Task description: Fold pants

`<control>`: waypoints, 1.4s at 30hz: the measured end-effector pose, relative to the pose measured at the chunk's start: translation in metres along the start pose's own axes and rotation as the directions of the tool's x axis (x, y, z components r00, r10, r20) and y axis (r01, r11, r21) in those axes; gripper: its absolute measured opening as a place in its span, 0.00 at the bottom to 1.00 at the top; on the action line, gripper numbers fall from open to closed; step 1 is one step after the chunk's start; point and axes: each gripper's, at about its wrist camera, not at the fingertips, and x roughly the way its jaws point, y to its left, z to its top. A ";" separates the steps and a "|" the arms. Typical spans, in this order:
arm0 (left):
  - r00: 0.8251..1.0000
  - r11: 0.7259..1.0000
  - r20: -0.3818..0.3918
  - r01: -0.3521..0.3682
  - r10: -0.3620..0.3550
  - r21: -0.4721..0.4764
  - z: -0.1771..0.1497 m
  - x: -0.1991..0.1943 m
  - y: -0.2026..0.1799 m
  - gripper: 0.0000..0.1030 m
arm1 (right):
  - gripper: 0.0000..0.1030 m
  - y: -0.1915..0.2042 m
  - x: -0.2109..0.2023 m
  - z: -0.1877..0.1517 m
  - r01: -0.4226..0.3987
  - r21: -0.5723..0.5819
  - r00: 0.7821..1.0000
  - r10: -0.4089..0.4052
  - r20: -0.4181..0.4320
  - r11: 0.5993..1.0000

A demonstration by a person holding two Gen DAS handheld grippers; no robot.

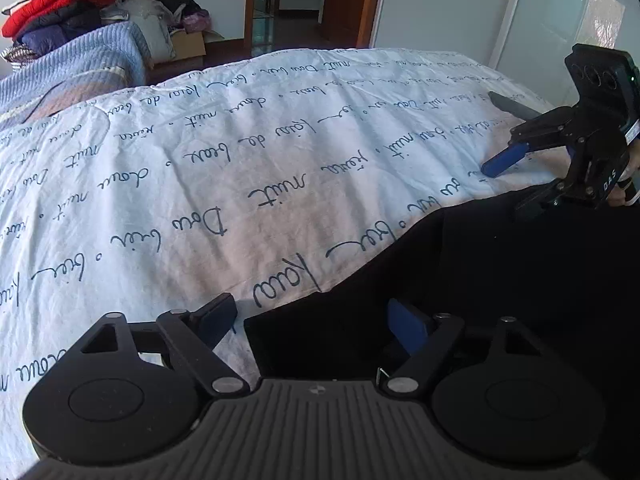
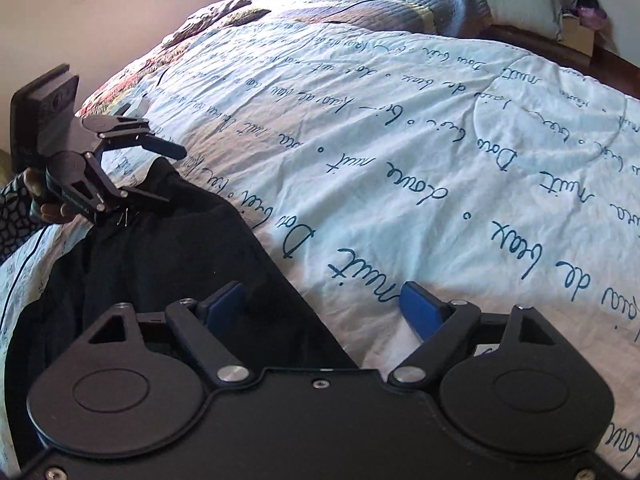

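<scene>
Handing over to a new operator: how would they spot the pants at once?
Start from the bed, covered by a white quilt printed with dark handwritten script. At its near edge, between the left hand-held gripper and the right hand-held gripper, both open, lie the pants. They are the only plain black cloth on the quilt, with no print.

Both grippers are black, each with 2 round discs, silver screw heads on the linkages and blue pads. The left gripper has a ribbed grey housing; the right gripper a smooth black one, marked "DAS", possibly part of a longer word.
</scene>
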 end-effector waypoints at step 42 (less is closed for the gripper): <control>0.873 0.877 0.253 -0.460 0.418 0.140 -0.183 -0.195 -0.188 0.11 | 0.07 0.301 -0.102 -0.194 0.297 -0.511 0.952 -0.208 0.225 0.807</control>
